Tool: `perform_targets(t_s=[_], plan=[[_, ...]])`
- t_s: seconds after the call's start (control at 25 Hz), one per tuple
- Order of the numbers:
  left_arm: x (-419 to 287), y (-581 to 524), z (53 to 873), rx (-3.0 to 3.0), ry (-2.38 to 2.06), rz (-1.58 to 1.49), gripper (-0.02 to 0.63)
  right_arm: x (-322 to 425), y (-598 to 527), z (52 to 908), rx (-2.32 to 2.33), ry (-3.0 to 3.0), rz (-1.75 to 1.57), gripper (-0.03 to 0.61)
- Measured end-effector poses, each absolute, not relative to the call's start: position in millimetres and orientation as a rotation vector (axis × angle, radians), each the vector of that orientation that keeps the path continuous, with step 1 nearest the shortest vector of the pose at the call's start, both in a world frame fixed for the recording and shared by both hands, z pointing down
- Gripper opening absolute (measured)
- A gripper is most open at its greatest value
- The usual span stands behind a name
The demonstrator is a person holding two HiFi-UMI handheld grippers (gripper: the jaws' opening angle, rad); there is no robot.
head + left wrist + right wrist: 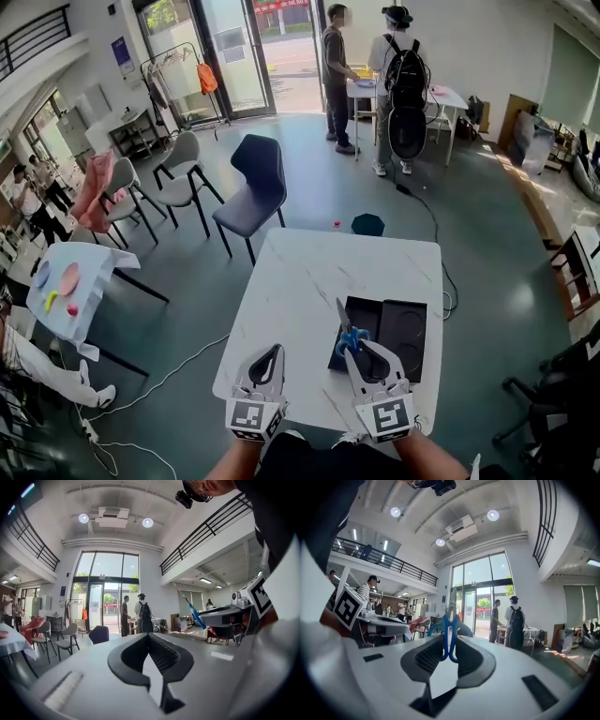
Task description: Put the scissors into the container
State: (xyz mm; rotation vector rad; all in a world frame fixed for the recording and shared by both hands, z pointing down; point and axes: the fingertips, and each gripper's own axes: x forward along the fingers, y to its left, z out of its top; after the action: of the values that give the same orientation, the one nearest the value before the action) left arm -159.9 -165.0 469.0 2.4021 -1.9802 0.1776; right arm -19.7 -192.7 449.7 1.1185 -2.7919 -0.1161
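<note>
From the head view, I had the white table [309,281] below me, and the black container [405,330] lay open and flat near its near right corner. My right gripper [364,352] hovered over the container's left half, fingers clamped on the scissors [346,334], blue handles in the grip and the blade pointing up and away toward the far edge. The scissors were in the air, not in the container. My left gripper [277,350] hung just beside it, over the near edge of the table, well left of the container. A dark chair [257,183] stood past the far left corner. In the left gripper view, the fingers were pressed together tip to tip with nothing between them, and off to the right I could see the scissors held up by the other gripper. In the right gripper view, the two blue handle loops sat squarely between the ribbed pads, pinched from both sides, jaws held fairly wide around them.
</note>
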Motion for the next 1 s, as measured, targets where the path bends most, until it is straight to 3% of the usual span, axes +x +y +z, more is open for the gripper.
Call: perform_targets(t_s=[1.0], plan=[[-188.6,-243.6,504.1,2.658,-1.545,0.241,0.009,-35.1,-252.9,502.5,1.547,-2.474,0.131,0.084]])
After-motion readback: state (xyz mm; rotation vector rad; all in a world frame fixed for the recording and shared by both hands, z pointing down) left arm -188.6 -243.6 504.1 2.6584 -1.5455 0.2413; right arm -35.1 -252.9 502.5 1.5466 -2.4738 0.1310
